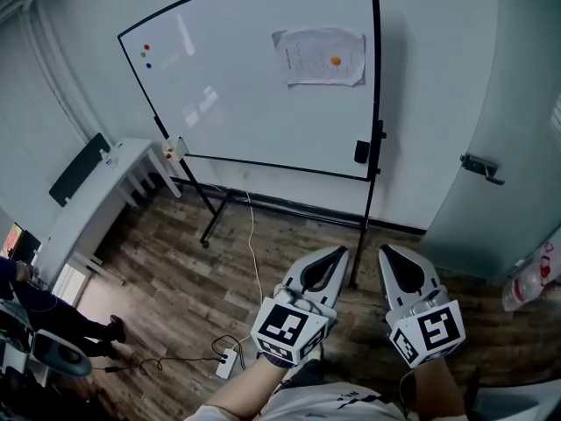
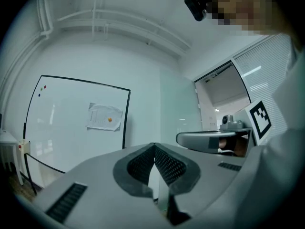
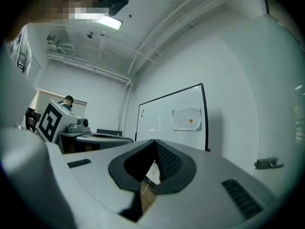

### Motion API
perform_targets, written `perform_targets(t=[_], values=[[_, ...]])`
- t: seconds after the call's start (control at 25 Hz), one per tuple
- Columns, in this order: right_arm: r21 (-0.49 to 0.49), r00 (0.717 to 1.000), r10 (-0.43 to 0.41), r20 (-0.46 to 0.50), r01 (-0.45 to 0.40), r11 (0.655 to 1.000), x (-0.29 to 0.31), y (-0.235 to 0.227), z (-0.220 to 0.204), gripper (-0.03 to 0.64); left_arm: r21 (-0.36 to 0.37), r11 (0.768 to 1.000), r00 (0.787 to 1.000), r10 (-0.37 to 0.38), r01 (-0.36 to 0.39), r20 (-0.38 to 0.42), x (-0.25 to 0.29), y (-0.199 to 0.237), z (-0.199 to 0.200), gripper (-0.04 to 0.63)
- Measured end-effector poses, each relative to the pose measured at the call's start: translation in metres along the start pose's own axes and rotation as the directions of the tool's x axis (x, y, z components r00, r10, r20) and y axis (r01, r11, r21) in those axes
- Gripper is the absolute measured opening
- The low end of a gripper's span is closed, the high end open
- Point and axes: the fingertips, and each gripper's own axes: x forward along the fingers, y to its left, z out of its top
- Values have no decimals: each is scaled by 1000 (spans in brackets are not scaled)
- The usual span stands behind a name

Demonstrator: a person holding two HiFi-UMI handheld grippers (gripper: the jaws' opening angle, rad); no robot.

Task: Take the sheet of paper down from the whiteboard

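White paper sheet (image 1: 320, 56) hangs on the black-framed whiteboard (image 1: 245, 86), well apart from your left tool (image 1: 337, 254) and right tool (image 1: 388, 254), both closed and empty; its print is unreadable.

Head view: high, looking steeply down, far from whiteboard (image 1: 245, 86). Both gripper views: low, level, side by side, facing it. Shared: whiteboard, paper (image 1: 320, 57).

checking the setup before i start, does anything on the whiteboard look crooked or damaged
The sheet of paper on the whiteboard looks crumpled, with wavy edges, pinned by a single orange magnet. Nothing else stands out.
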Motion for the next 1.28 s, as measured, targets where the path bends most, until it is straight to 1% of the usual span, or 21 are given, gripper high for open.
perform_targets(t=[0.28,0.44,0.6,0.84,0.96,1.16,1.28], values=[[-25,997,-71,7,71,997,85,-25,8,12,8,999,999,-50,50,15,49,80,11,12],[-9,993,-116,29,116,993,121,-42,12,12,30,997,997,-75,74,14,75,115,15,12],[0,990,-136,29,136,991,152,-64,10,12,48,996,997,-77,76,21,105,142,19,12],[7,991,-122,51,122,993,200,-103,8,12,70,997,999,-42,41,21,153,177,22,12],[7,993,-103,62,103,995,228,-130,4,12,109,994,999,-26,22,39,185,191,27,12],[-7,996,-56,70,57,998,278,-183,5,12,148,988,998,30,-38,52,245,221,34,14],[-4,996,-33,79,34,999,304,-218,7,14,182,979,995,78,-89,65,284,238,42,14]])
